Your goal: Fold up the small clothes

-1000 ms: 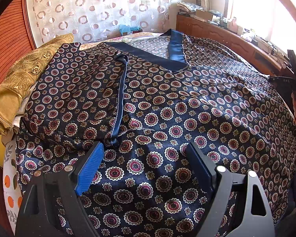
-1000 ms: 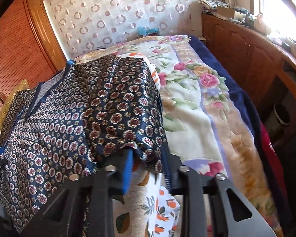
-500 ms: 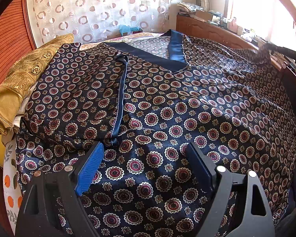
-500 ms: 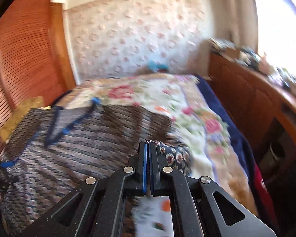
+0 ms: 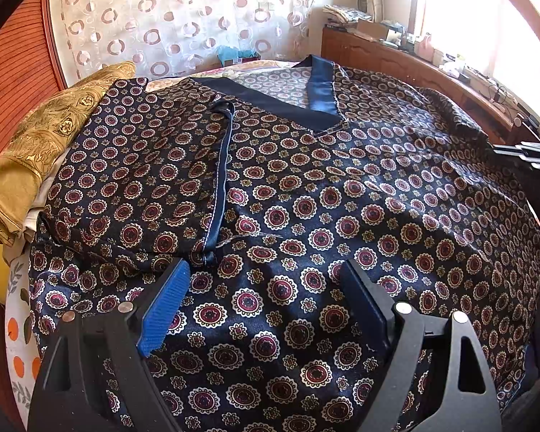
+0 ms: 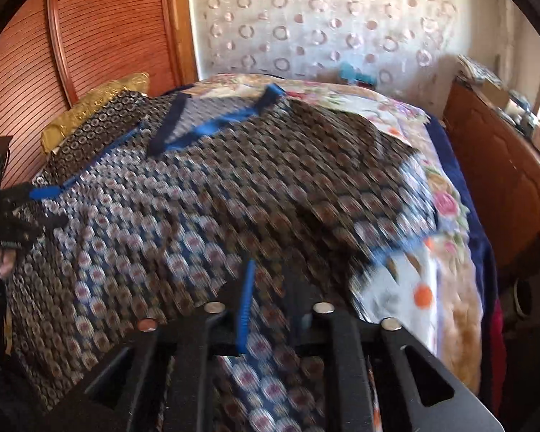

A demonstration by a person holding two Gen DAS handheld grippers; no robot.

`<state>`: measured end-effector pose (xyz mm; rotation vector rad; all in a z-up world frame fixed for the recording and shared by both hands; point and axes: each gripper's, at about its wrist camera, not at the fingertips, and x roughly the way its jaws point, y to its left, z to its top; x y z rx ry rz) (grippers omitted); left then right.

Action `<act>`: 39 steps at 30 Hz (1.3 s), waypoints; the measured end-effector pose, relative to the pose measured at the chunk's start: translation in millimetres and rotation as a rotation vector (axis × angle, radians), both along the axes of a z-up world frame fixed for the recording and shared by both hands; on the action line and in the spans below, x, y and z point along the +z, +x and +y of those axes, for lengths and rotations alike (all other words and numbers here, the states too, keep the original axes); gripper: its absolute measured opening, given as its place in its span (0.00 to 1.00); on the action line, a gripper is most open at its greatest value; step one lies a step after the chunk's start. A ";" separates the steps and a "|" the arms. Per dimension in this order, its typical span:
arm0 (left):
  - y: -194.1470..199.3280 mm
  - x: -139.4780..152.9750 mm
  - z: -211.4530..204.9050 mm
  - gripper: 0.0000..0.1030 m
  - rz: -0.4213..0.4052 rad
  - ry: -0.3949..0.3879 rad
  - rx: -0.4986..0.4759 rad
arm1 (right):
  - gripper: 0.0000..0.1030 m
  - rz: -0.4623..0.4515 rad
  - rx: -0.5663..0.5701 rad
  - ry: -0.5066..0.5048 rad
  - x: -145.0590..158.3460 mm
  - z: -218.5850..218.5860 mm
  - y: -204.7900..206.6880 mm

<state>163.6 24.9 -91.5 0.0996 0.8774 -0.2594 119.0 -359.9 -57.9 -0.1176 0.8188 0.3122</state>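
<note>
Shirt (image 5: 306, 198) flat on bed (image 6: 450, 216), one sleeve (image 5: 136, 180) folded in. Left gripper (image 5: 266, 306) wide open, holding nothing. Right gripper (image 6: 273, 302) part open, blurry, maybe empty. Next: fold other sleeve (image 6: 360, 187) in

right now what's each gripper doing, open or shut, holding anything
Left gripper: open, holding nothing, over the dark blue medallion-print satin shirt.
Right gripper: open, gripping nothing; the view is blurred.
</note>
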 end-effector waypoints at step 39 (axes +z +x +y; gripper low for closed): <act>12.8 68.3 -103.8 0.83 -0.080 -0.124 -0.175 | 0.36 0.154 -0.432 0.293 -28.9 -96.9 142.8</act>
